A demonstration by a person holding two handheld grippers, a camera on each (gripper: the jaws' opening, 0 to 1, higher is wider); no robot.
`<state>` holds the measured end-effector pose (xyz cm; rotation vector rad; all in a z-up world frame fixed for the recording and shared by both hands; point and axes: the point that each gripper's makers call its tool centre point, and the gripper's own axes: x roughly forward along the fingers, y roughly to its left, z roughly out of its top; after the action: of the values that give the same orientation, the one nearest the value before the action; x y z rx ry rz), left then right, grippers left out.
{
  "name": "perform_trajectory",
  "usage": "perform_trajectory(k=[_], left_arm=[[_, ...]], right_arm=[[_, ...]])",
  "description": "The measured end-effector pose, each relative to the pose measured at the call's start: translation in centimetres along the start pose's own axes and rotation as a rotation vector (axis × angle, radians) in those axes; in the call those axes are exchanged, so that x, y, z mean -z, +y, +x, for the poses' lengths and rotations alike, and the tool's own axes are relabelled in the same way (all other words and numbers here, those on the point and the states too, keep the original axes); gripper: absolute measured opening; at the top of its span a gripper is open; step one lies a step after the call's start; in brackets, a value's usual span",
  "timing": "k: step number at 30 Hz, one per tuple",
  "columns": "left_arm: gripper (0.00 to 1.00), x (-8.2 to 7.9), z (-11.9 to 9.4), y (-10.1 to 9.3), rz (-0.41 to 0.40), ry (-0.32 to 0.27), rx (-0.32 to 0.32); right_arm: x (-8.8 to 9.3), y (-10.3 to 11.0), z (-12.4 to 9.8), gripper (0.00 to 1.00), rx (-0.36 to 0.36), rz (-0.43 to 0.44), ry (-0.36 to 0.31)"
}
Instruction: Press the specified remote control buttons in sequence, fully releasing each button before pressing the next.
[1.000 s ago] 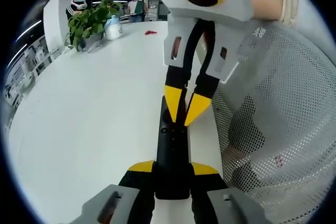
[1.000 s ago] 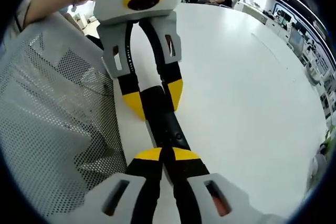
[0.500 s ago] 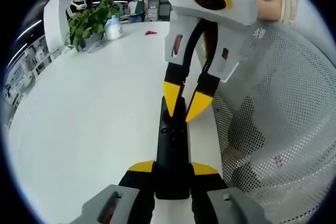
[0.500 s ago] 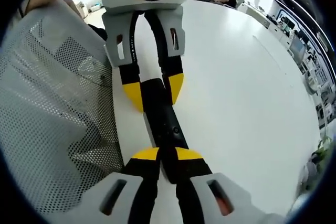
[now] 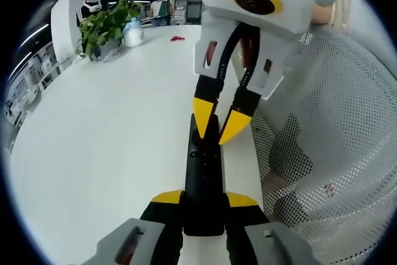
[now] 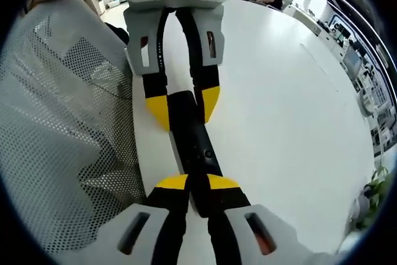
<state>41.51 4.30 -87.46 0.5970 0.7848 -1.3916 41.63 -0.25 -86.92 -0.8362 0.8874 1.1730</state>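
Since a second ago the right tool (image 5: 218, 130) has lifted a little off the remote (image 5: 205, 178) in the left gripper view, and its white body sits higher toward 12 o'clock; the remote has not moved.

The remote is long and black; it lies flat on the white worktop (image 5: 99, 141), close to the worktop's edge; in the left gripper view it runs from 6 o'clock up to the middle.

The left tool (image 5: 205, 200) holds the near end of the remote; its two yellow tips sit one on each side of the black body, closed onto it; in the right gripper view this same left tool (image 6: 183, 110) comes down from 12 o'clock and its tips hug the far end of the remote (image 6: 192, 147).

The right tool has its two yellow tips close together with a thin gap; they point down at the remote's far half, near its small buttons; I cannot tell if they touch it; in the right gripper view the right tool (image 6: 190, 183) has its tips almost shut, right over the remote, holding nothing.

A white mesh chair (image 5: 335, 128) stands just beside the worktop at 3 o'clock in the left gripper view; a green plant (image 5: 108, 26) and a white bottle (image 5: 133, 32) stand far off at 10 o'clock; a small red thing (image 5: 177, 38) lies near them.
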Motion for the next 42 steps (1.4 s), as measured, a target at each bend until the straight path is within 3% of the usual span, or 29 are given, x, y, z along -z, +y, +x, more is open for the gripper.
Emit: perform_trajectory(k=[10,30,42], left_arm=[[0.25,0.01,0.0,-0.03,0.002,0.002,-0.003],[0.25,0.01,0.02,-0.01,0.002,0.001,-0.001],[0.24,0.0,0.04,-0.02,0.008,0.007,-0.001]], right_arm=[[0.03,-0.41,-0.11,0.04,-0.018,0.088,-0.031],[0.42,-0.72,-0.19,0.0,0.015,0.026,0.001],[0.46,-0.87,-0.05,0.0,0.021,0.077,0.028]])
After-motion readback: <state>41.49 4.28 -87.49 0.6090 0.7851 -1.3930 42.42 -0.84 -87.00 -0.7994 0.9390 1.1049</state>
